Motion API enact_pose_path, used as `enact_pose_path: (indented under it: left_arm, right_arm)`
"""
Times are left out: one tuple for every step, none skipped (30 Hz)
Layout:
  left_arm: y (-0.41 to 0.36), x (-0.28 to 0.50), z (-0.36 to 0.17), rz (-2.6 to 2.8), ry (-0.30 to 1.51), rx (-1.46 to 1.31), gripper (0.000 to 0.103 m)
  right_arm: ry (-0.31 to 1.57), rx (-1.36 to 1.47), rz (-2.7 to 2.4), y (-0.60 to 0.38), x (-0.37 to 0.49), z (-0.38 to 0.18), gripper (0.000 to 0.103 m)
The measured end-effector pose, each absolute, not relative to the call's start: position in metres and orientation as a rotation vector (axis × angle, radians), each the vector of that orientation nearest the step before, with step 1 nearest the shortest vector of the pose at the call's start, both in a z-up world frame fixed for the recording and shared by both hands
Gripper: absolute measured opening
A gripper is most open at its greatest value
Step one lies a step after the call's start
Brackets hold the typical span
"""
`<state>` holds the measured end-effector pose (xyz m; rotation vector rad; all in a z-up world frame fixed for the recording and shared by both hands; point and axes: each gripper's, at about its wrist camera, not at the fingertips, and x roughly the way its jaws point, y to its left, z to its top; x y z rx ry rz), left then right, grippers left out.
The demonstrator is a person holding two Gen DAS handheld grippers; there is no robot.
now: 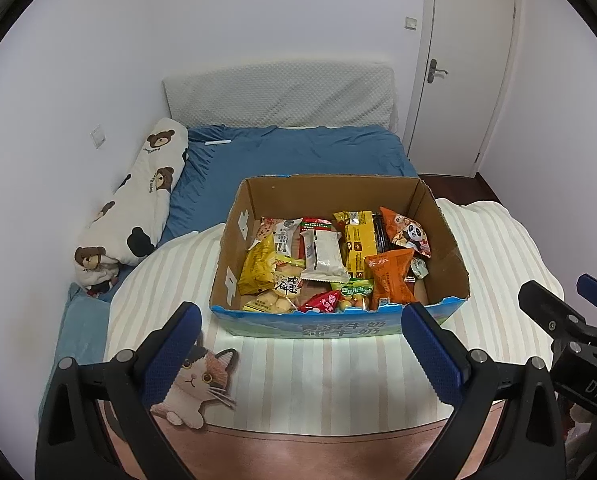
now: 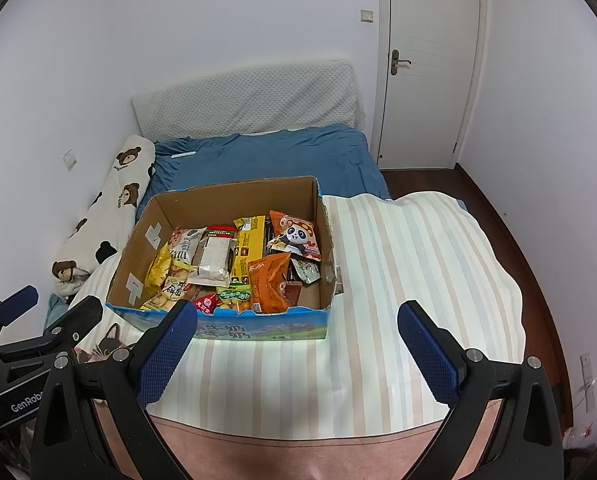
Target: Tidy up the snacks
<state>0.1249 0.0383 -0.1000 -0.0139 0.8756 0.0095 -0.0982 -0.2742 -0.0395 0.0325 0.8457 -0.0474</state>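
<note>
An open cardboard box [image 1: 330, 194] [image 2: 234, 196] with a blue printed front stands on a striped blanket [image 1: 298, 368] [image 2: 398, 280]. It holds several snack packets: a white wrapped bar [image 1: 323, 256] [image 2: 214, 258], an orange packet [image 1: 390, 278] [image 2: 268, 282], a panda packet [image 1: 408, 232] [image 2: 296, 236], a yellow bag [image 1: 258, 266] [image 2: 158, 268]. My left gripper [image 1: 302, 336] is open, just short of the box's front wall, with nothing between its fingers. My right gripper [image 2: 298, 334] is open too, empty, near the box's front right corner.
A bed with a blue sheet [image 1: 298, 148] lies behind the box, a bear-print pillow [image 1: 146, 196] along the left wall. A white door [image 2: 430, 64] and dark wood floor [image 2: 510, 240] are at the right. A cat picture [image 1: 196, 384] shows on the blanket.
</note>
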Motion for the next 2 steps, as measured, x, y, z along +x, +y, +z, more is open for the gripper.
enact_pose_path:
  left_arm:
    - [0.0383,0.1249,-0.1001,0.012,0.875,-0.016,0.103]
    - [0.0376,0.1244,-0.0993,0.015,0.871,-0.014,0.103]
  right_arm:
    - [0.846,0.031,-0.048,-0.2744,-0.0984,-0.0392,0.102]
    - [0.845,0.030,-0.049,-0.2746,-0.0986,-0.0392,0.102]
